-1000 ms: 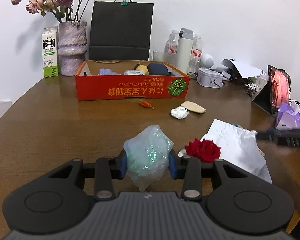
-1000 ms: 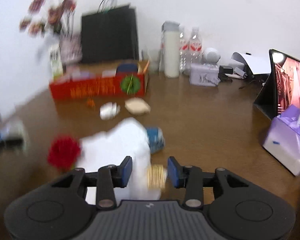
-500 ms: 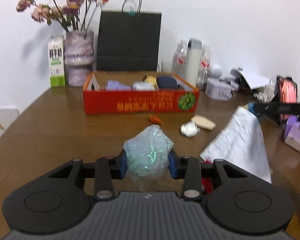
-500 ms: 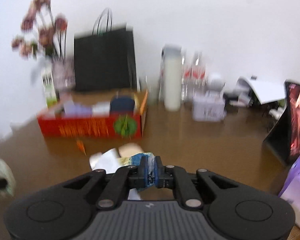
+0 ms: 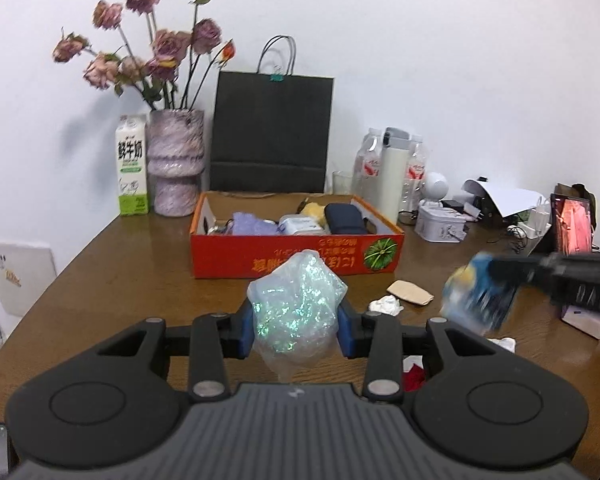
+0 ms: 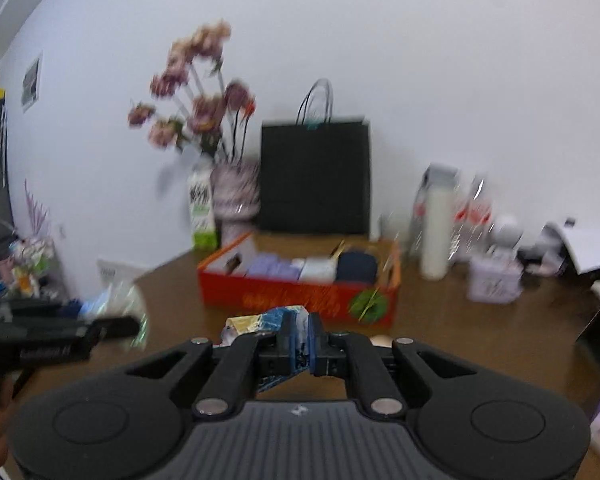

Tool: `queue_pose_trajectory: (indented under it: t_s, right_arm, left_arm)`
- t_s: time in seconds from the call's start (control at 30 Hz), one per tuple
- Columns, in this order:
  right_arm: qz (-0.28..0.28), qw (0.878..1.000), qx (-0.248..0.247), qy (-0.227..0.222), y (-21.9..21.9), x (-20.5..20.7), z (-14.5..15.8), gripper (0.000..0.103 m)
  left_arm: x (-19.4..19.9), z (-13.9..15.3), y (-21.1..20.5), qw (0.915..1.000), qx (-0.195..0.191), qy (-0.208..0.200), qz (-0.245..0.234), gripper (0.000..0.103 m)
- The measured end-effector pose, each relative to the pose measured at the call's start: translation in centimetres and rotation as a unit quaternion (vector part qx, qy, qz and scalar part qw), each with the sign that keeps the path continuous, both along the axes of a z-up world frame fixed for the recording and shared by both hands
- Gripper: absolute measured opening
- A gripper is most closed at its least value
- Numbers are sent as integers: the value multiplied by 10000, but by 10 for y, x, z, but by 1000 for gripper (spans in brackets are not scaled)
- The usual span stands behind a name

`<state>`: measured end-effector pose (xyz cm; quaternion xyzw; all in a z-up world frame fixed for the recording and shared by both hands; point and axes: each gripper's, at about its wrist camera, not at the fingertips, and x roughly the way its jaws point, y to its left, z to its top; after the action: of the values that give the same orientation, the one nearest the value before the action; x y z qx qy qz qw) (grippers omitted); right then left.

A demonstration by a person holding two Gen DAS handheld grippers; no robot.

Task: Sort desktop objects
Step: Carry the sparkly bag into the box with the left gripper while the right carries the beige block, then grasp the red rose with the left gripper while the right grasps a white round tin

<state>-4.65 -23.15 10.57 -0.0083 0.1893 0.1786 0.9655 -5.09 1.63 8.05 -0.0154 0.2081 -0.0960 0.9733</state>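
Since a second ago the right gripper (image 6: 300, 340) has closed its jaws on a blue-and-yellow wrapper (image 6: 262, 322) and lifted it off the table (image 5: 112, 280); in the left wrist view the white bag and the red rose that lay beside it have almost dropped out of sight behind the gripper body. The left gripper (image 5: 296, 320) has risen too, and is clamped on a crumpled, iridescent clear plastic wad (image 5: 296, 312), bulging above and below its blue pads.

The wrapper is thin, creased foil pinched flat between blue pads. The red cardboard box (image 5: 296, 258), shallow and open-topped with a printed green melon, sits mid-table, holding a lilac cloth (image 5: 252, 224), a pale packet (image 5: 298, 224), a yellow item (image 5: 314, 210) and a dark navy case (image 5: 346, 220). Before it lie a beige pouch (image 5: 410, 292) and a white paper ball (image 5: 386, 304).

Both grippers are held above the wooden table, pointed slightly downward toward the box. The right gripper is blurred at the right edge of the left wrist view.
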Motion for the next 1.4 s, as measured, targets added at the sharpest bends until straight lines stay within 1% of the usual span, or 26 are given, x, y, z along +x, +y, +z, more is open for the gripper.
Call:
queue_pose_trajectory:
  t_s: [0.07, 0.17, 0.23, 0.3, 0.33, 0.4, 0.47, 0.5, 0.57, 0.6, 0.63, 0.67, 0.7, 0.73, 0.77, 0.8, 0.83, 0.87, 0.93, 1.0, 1.07, 1.13, 1.17, 1.23, 1.3, 1.4]
  right_arm:
    - [114, 9998, 26, 146, 10, 6, -7, 5]
    - [97, 9996, 22, 282, 19, 34, -5, 5]
    - [116, 9996, 0, 266, 23, 55, 4, 5]
    - [124, 9996, 18, 271, 27, 93, 19, 5]
    - [142, 9993, 61, 351, 32, 122, 27, 5]
    - [81, 9981, 149, 591, 40, 170, 37, 5]
    - [-22, 9938, 256, 1083, 51, 232, 35, 5]
    - [-59, 9907, 191, 1345, 56, 257, 30, 5]
    - [-198, 9833, 19, 1811, 70, 302, 15, 5]
    - [-242, 9795, -139, 1995, 77, 317, 6, 5]
    - [-288, 9748, -255, 2195, 84, 332, -5, 5]
    - [-344, 9695, -381, 2396, 88, 344, -15, 5]
    - [-393, 9636, -454, 2603, 92, 354, -24, 7]
    - [-437, 9592, -501, 2749, 94, 363, -32, 12]
    - [-489, 9562, -564, 2830, 96, 368, -38, 15]
    - [-522, 9561, -546, 2833, 98, 369, -42, 33]
    - [-544, 9588, -443, 2754, 97, 369, -41, 53]
    - [-591, 9628, -386, 2607, 95, 366, -36, 56]
    - [-674, 9714, -497, 2221, 93, 352, -24, 68]
    - [-642, 9764, -618, 1969, 89, 342, -12, 74]
    - [-591, 9798, -578, 1821, 82, 325, 3, 75]
    - [-559, 9835, -519, 1639, 74, 310, 17, 82]
    - [-535, 9856, -530, 1512, 70, 297, 22, 83]
    - [-475, 9884, -619, 1300, 63, 271, 29, 84]
    - [-452, 9900, -676, 1154, 59, 247, 31, 85]
    - [-508, 9928, -549, 938, 42, 190, 23, 89]
  left_arm:
    - [8, 0, 5, 9999, 20, 74, 72, 39]
    - [35, 17, 15, 9998, 71, 97, 132, 39]
    - [72, 34, 22, 9997, 104, 186, 97, 39]
    - [123, 50, 28, 9991, -6, 432, 51, 39]
    - [147, 55, 29, 9985, -47, 553, 37, 39]
    - [207, 58, 23, 9959, 17, 897, 108, 39]
    - [264, 48, 20, 9895, -36, 1438, 151, 39]
    - [288, 39, 19, 9849, -91, 1719, 198, 39]
    - [326, 19, 16, 9741, -12, 2244, 263, 39]
    - [341, 9, 14, 9685, 82, 2448, 449, 39]
    - [349, 2, 11, 9647, 236, 2568, 528, 42]
    - [357, -5, 9, 9599, 397, 2716, 566, 48]
    - [361, -9, 8, 9569, 445, 2804, 606, 51]
    - [363, -12, 8, 9549, 471, 2870, 607, 60]
    - [361, -12, 9, 9551, 469, 2869, 575, 72]
    - [357, -8, 9, 9593, 385, 2751, 503, 79]
    - [351, -5, 10, 9630, 372, 2627, 471, 84]
    - [345, -2, 10, 9652, 401, 2542, 466, 88]
    - [334, 5, 12, 9669, 427, 2473, 448, 93]
    - [325, 14, 11, 9669, 418, 2466, 508, 94]
    - [308, 25, 11, 9707, 363, 2308, 564, 101]
    - [291, 34, 8, 9753, 408, 2096, 573, 102]
    - [281, 38, 6, 9772, 464, 1987, 579, 103]
    - [254, 44, 1, 9811, 529, 1773, 570, 103]
    - [215, 44, -1, 9869, 344, 1487, 515, 103]
    - [155, 29, -4, 9926, 197, 1140, 380, 103]
